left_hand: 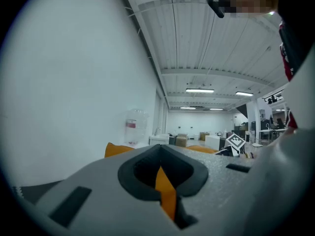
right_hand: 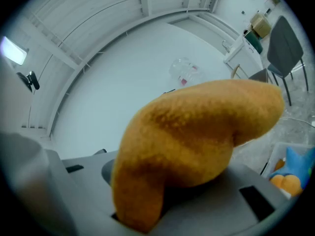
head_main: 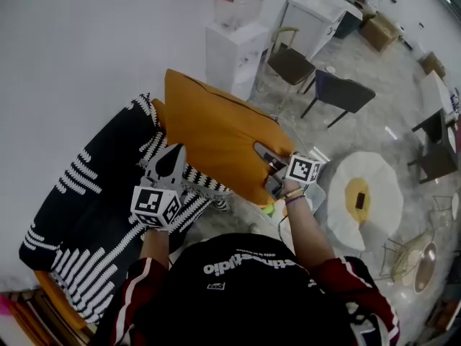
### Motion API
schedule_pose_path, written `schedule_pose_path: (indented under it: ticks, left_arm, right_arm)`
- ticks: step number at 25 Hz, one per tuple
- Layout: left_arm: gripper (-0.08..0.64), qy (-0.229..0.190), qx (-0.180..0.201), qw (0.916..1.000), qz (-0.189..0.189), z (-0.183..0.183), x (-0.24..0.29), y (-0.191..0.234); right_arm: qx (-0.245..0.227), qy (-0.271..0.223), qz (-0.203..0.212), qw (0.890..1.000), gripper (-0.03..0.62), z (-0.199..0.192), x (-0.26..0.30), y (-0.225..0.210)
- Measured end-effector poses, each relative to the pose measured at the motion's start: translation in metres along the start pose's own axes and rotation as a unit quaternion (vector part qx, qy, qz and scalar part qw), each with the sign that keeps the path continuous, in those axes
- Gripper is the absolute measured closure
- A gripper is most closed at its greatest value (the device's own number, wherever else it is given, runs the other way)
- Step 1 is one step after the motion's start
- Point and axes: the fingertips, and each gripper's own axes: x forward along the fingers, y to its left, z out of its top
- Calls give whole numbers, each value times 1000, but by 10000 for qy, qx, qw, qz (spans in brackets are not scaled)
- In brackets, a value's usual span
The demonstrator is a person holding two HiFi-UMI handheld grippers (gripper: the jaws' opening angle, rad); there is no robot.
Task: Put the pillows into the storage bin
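A large orange pillow (head_main: 216, 132) is held up in front of the person, between both grippers. My left gripper (head_main: 171, 157) is shut on its left edge, and a strip of orange fabric (left_hand: 166, 193) shows pinched between the jaws. My right gripper (head_main: 265, 157) is shut on the pillow's right edge, where the orange bulk (right_hand: 197, 132) fills the right gripper view. A black and white patterned pillow (head_main: 86, 215) with a fringe lies below and to the left. A corner of a pale bin (right_hand: 283, 154) shows at the lower right of the right gripper view.
A white water dispenser (head_main: 234, 45) stands against the wall behind the pillow. Two chairs (head_main: 292, 63) (head_main: 342, 92) stand beyond it. A round white table (head_main: 364, 197) is at the right. A blue and orange toy (right_hand: 290, 173) lies in the bin's corner.
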Motion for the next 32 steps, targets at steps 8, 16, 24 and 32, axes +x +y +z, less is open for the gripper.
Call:
schedule_pose_path:
  ticks: [8, 16, 24, 32]
  left_arm:
    - [557, 305, -27, 9977, -597, -26, 71, -73]
    - [557, 776, 69, 9921, -985, -61, 118, -138]
    - [557, 1151, 101, 9854, -1252, -96, 158, -185]
    - [557, 1494, 194, 9795, -1336, -128, 182, -231]
  right_arm:
    - [278, -435, -650, 9966, 437, 21, -105, -81]
    - [630, -692, -1178, 9886, 436, 14, -193, -155]
    - [1069, -698, -1611, 9786, 436, -12, -258, -213]
    - [1766, -615, -1911, 9636, 435, -54, -303, -276]
